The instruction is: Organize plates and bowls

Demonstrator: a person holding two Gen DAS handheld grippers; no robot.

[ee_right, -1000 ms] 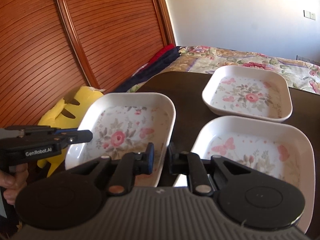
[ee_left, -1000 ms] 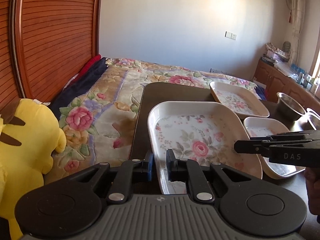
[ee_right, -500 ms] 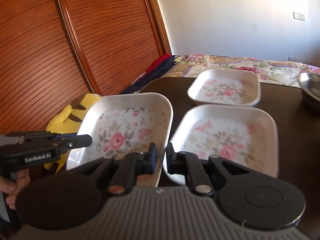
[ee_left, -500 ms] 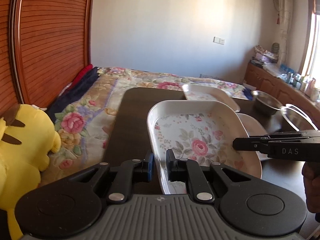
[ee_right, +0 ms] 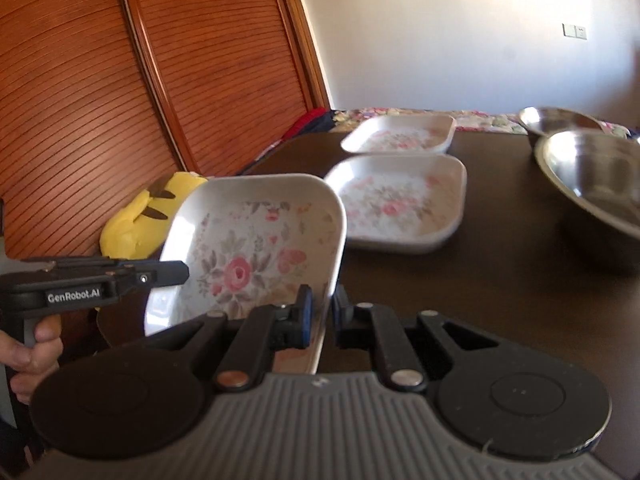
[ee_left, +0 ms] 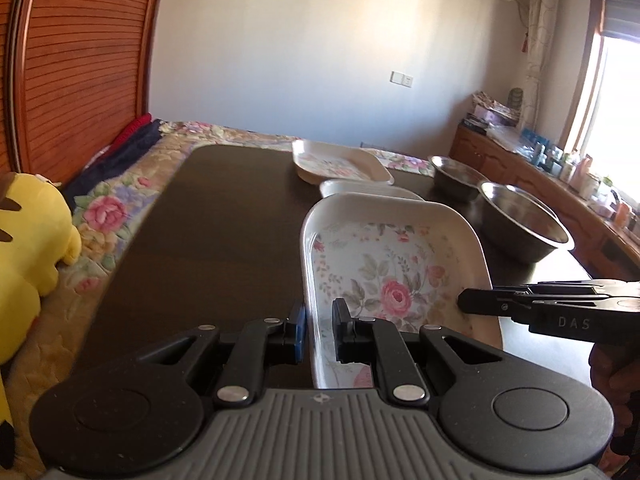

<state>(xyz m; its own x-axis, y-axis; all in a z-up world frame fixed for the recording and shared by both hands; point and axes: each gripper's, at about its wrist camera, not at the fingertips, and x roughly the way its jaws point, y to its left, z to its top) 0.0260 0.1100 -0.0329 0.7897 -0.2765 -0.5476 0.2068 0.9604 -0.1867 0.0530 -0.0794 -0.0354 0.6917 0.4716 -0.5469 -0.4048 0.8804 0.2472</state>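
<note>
Rigid, glossy floral plate (ee_left: 394, 276), likely breakable: left tool (ee_left: 319, 330) and right tool (ee_right: 321, 316) each pinch opposite rims; maintain rim holds.

We lose the near end of the floral plate (ee_left: 394, 280) behind the left gripper (ee_left: 319, 330) body. The big steel bowl (ee_right: 596, 188) runs off the right edge — blurred too. The yellow plush toy (ee_left: 28, 248) is cut at the left, and the far counter's small items (ee_left: 576, 168) are unreadable.
</note>
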